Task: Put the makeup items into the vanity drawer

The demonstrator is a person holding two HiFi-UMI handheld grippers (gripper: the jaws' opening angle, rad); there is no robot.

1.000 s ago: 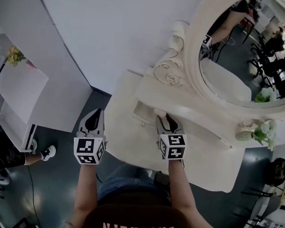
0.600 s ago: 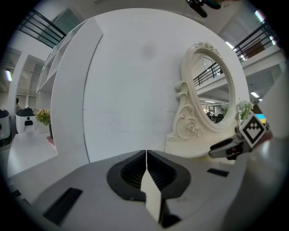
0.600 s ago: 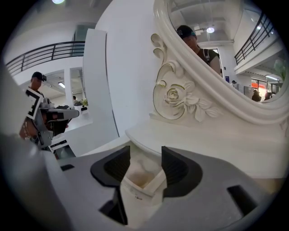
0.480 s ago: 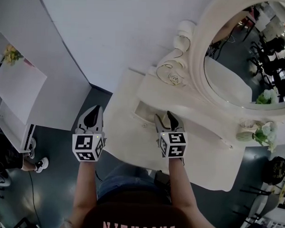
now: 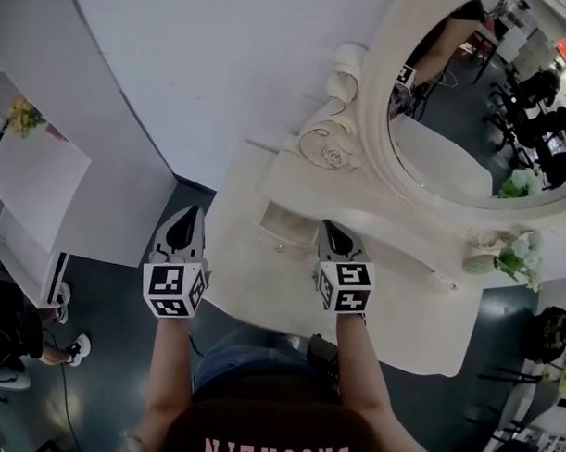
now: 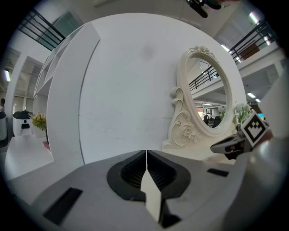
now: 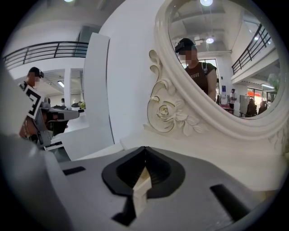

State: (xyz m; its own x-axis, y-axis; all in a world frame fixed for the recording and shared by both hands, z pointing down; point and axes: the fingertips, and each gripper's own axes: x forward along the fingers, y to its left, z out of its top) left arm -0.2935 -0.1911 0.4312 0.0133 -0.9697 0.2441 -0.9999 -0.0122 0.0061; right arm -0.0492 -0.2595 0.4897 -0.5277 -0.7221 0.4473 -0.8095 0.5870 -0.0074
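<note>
The cream vanity [image 5: 253, 284] stands under me, and a small drawer [image 5: 285, 228] with a knob is set in its raised back shelf. Whether the drawer is open, and what lies in it, I cannot tell. My right gripper [image 5: 331, 231] hovers just right of the drawer, above the tabletop. Its jaws have just been closing and now meet with nothing between them, as the right gripper view [image 7: 145, 148] confirms. My left gripper [image 5: 183, 228] hangs off the vanity's left edge, over the dark floor. It is shut and empty [image 6: 146, 151]. No loose makeup item is in view.
An oval mirror [image 5: 453, 134] in a carved frame rises behind the shelf. A flower arrangement [image 5: 509, 256] sits at the vanity's right end. A white wall panel [image 5: 127, 169] and a white desk [image 5: 34, 179] stand to the left. My legs are against the vanity's front edge.
A second ago the right jaws had a pale thing at their tips by the drawer. They then spread wide and are now shut and empty. The left gripper has stayed put.
</note>
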